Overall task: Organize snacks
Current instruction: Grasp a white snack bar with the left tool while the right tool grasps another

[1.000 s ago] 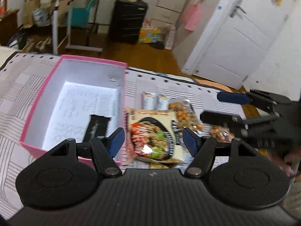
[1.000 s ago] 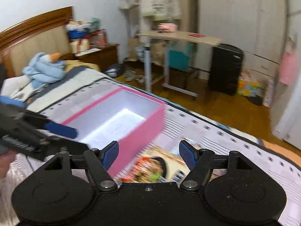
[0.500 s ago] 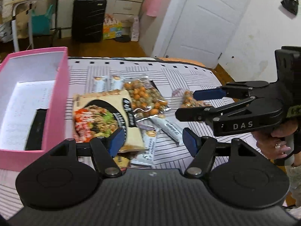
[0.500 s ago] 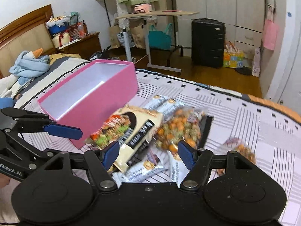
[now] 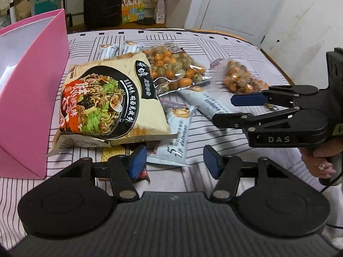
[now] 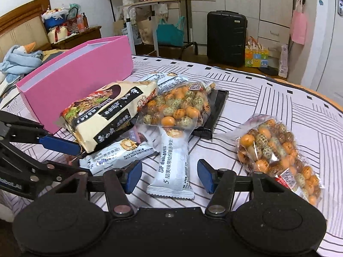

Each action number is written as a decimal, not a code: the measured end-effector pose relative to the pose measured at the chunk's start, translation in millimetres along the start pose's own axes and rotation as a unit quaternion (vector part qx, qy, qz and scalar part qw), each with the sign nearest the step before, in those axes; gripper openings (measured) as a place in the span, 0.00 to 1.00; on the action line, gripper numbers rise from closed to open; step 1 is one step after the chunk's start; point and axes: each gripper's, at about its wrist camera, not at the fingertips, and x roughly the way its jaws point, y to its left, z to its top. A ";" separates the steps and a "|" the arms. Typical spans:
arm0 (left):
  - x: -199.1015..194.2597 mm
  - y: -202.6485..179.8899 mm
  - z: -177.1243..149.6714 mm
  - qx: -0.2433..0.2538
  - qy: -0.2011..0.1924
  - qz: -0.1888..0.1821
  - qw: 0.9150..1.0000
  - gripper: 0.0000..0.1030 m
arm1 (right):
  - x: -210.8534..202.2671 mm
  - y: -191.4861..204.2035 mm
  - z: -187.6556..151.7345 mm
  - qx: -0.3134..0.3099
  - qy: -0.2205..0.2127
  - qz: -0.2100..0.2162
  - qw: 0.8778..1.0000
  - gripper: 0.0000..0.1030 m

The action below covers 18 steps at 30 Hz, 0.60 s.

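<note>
You've dropped both grippers in low since a second ago, and the snack pile now fills each view where the pink box used to dominate. Your left gripper (image 5: pixel 174 160) has just been closing its jaws; they stand partly apart with nothing clamped, the tail of a pale blue wafer pack (image 5: pixel 175 132) lying on the sheet between the tips. Your right gripper (image 6: pixel 169 176) has been closing too, also part open and empty, a white wafer pack (image 6: pixel 173 165) lying between its pads without being touched. Outward from there: the big noodle packet (image 5: pixel 103 100) sits centre-left, leaning against the pink box (image 5: pixel 27 98) at the left edge. One peanut bag (image 6: pixel 180 107) rests on the pile, overlapping a black packet (image 6: pixel 214 115); a second peanut bag (image 6: pixel 278 150) lies apart at lower right on the striped sheet (image 6: pixel 268 98).
</note>
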 end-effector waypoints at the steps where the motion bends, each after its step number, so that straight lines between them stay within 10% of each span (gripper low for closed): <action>1: 2.9 -0.3 -1.1 0.001 -0.002 0.004 1.000 0.56 | 2.3 -1.3 -1.5 0.001 -0.004 0.006 1.000 0.60; 12: 25.1 -17.5 0.6 -0.007 -0.057 0.058 0.997 0.55 | 23.2 2.4 -5.7 0.005 -0.014 0.000 1.000 0.36; 15: 24.0 -16.6 0.5 -0.016 -0.039 0.041 0.998 0.27 | 16.4 1.3 -10.4 0.018 -0.010 -0.005 1.000 0.34; 18: 26.9 -14.7 1.1 -0.038 -0.017 0.031 0.999 0.27 | 8.6 1.4 -17.3 0.025 -0.005 -0.008 1.000 0.34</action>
